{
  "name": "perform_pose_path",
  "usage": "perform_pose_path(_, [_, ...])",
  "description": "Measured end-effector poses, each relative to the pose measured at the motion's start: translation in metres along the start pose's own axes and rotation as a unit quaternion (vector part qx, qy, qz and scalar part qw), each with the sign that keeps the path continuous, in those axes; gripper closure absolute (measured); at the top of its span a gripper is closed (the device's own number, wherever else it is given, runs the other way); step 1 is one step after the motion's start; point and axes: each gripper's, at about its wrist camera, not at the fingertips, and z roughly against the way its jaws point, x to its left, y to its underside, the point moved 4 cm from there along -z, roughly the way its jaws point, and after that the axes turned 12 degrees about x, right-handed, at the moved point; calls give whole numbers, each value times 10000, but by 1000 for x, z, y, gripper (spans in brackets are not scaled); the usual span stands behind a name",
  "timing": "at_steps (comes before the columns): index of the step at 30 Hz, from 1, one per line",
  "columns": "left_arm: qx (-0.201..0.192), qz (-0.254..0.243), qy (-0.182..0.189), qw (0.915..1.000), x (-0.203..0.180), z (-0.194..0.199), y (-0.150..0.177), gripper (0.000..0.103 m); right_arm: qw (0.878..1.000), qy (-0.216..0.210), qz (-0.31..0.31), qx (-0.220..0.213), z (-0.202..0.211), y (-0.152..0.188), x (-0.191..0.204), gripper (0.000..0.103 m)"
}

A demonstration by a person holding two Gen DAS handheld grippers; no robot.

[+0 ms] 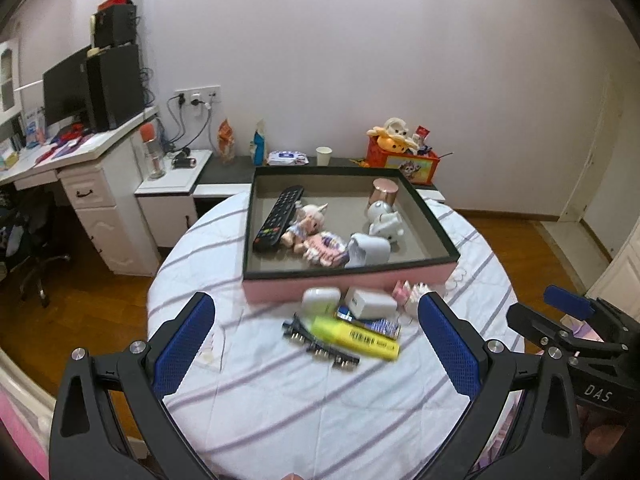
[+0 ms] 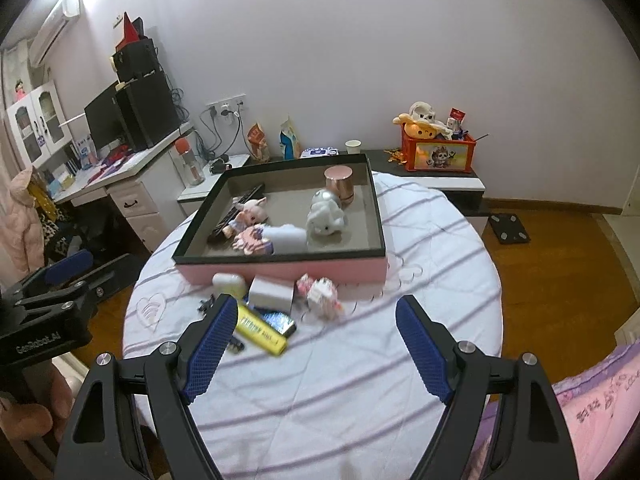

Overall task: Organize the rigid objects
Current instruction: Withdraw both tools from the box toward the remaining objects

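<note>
Left to right: my left gripper [image 1: 316, 344] hangs wide open and empty above the hair clips [image 1: 320, 342], yellow highlighter [image 1: 356, 338] and white charger [image 1: 370, 304], all heaped just before the pink tray [image 1: 348, 282]. My right gripper [image 2: 314, 344] is likewise spread and empty. Risk, in my judgement: closing on this overlapping pile pinches two items or flicks the highlighter off the table [image 1: 320, 420].

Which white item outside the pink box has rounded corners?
The rounded white earbud-style case, leftmost against the pink box wall. The white charger block beside it is squarer with flat faces.
</note>
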Motion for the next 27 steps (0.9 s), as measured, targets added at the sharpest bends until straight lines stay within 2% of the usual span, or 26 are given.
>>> perform_pose_path(7, [76,70,-148,9998,-1,8,30,0,9999,2,-74,109,2,27,-3,20])
perform_pose_path(16, [156,83,-215,9996,2,8,47,0,9999,32,-63,134,2,35,-4,20])
perform_pose_path(27, [452,108,-214,9987,10,-26,49,0,9994,103,-8,339,-23,29,-9,20])
